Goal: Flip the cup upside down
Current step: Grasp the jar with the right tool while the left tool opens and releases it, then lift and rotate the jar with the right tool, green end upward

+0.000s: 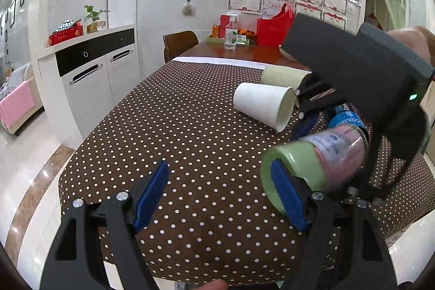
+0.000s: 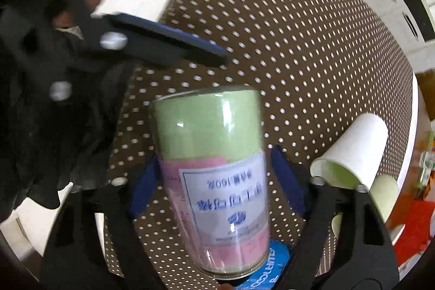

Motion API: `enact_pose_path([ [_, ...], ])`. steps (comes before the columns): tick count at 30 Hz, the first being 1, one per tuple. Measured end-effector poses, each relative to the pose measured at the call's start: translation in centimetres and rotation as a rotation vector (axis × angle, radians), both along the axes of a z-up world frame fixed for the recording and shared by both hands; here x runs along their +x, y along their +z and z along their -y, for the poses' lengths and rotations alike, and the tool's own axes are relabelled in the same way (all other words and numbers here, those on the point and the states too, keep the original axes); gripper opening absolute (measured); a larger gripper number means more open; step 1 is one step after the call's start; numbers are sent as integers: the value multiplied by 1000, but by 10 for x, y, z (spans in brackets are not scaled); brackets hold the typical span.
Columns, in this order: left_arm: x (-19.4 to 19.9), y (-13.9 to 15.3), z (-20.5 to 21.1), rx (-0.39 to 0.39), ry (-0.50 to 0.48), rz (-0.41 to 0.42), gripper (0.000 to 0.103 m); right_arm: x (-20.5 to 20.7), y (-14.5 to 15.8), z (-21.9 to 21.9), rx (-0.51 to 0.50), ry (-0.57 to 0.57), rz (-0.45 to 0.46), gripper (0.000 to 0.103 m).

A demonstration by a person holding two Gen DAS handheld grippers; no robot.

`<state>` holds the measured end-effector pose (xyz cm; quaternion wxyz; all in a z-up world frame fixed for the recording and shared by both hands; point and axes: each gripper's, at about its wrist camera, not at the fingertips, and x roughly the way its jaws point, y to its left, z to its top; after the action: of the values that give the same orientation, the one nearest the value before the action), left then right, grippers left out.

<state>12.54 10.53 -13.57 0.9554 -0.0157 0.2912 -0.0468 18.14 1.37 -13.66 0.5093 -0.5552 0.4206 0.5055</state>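
In the right wrist view the glass cup [image 2: 217, 175] is smeared by motion, and only the larger print on its label reads. Its rim sinks behind a blue lid [image 2: 272, 262] that the bottom edge cuts off. The right tongs [image 2: 217, 181] have their blue pads largely hidden behind the cup, so contact cannot be judged. The left tongs [image 2: 190, 4] are blurred and cropped at the top left. In the left wrist view the pale green paper cup [image 1: 282, 76] is half covered by the other tool's black body.
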Motion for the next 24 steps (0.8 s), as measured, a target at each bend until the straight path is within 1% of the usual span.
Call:
enact_pose_path([
  [2, -1, 0, -1, -4, -1, -1, 76, 5, 5, 2, 26, -39, 2, 69],
  [5, -4, -1, -1, -10, -2, 2, 76, 20, 27, 9, 148, -157, -41, 69],
  [9, -8, 2, 2, -20, -11, 17, 76, 45, 61, 37, 353, -382, -73, 69],
  [12, -13, 7, 7, -16, -30, 37, 76, 59, 79, 62, 494, -541, -110, 69],
  [16, -21, 16, 16, -9, -53, 67, 76, 67, 93, 87, 658, -706, -140, 69],
  [18, -26, 21, 20, -8, -63, 83, 76, 62, 98, 101, 723, -762, -139, 69],
  [22, -33, 29, 28, 5, -73, 107, 76, 56, 106, 108, 833, -842, -128, 69],
  [23, -34, 30, 29, 8, -73, 112, 76, 51, 113, 119, 866, -858, -111, 69],
  [24, -34, 32, 31, 14, -71, 119, 76, 49, 115, 121, 889, -866, -98, 69],
])
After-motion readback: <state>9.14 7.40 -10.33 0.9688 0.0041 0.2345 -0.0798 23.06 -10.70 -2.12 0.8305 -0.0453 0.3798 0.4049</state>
